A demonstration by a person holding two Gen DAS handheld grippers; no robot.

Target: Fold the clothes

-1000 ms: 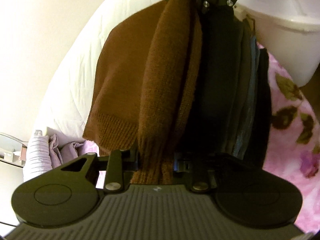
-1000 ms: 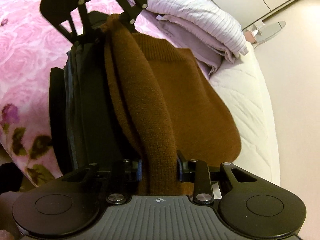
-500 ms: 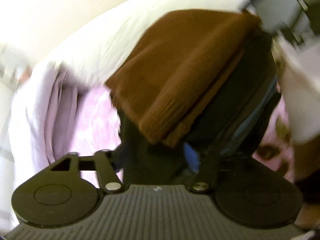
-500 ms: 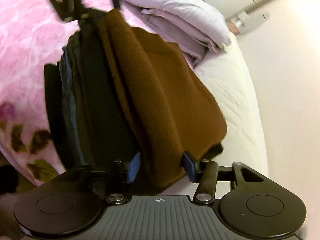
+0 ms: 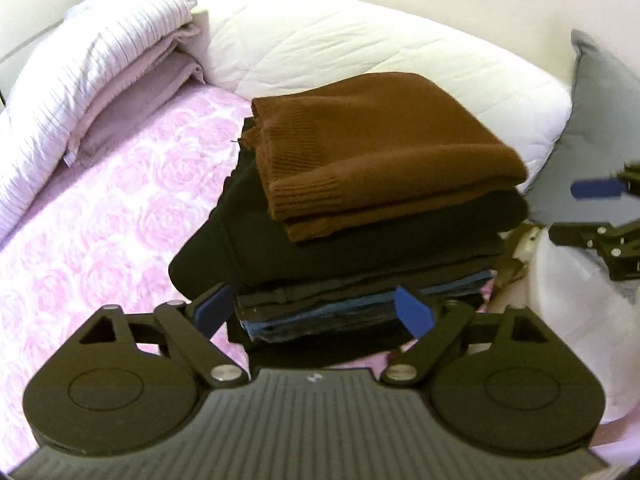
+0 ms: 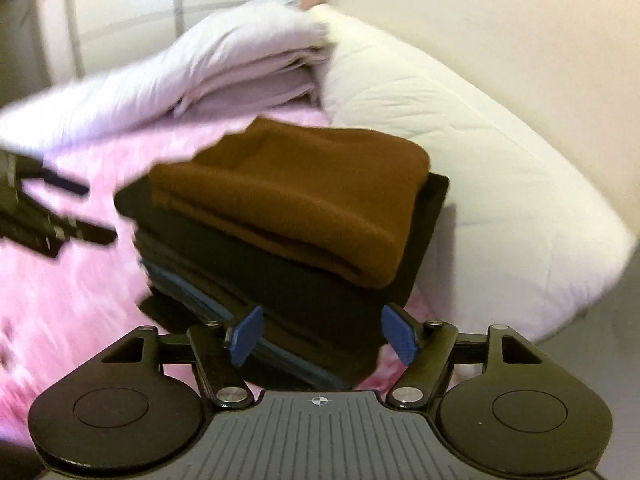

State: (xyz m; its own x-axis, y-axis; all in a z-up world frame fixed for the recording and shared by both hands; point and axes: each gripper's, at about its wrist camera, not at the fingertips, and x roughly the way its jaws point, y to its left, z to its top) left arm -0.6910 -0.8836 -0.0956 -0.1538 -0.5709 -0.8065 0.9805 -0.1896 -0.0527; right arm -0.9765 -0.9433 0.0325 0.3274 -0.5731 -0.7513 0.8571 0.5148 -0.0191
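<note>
A folded brown knit sweater (image 5: 372,152) lies on top of a stack of folded dark clothes (image 5: 360,260) on the pink rose-patterned bed cover (image 5: 100,220). It also shows in the right wrist view (image 6: 296,196) on the same stack (image 6: 280,296). My left gripper (image 5: 314,312) is open and empty, just in front of the stack. My right gripper (image 6: 322,332) is open and empty at another side of the stack. The right gripper shows at the right edge of the left wrist view (image 5: 600,216); the left one shows blurred in the right wrist view (image 6: 48,216).
A folded lilac and white duvet (image 5: 92,80) lies at the back left. A white quilted pillow (image 5: 380,52) sits behind the stack. A grey cushion (image 5: 592,128) and a white container (image 5: 580,320) are to the right.
Both grippers let go of the brown sweater and opened. They pulled back from the stack and the views swung round; the sweater now lies folded on top.
</note>
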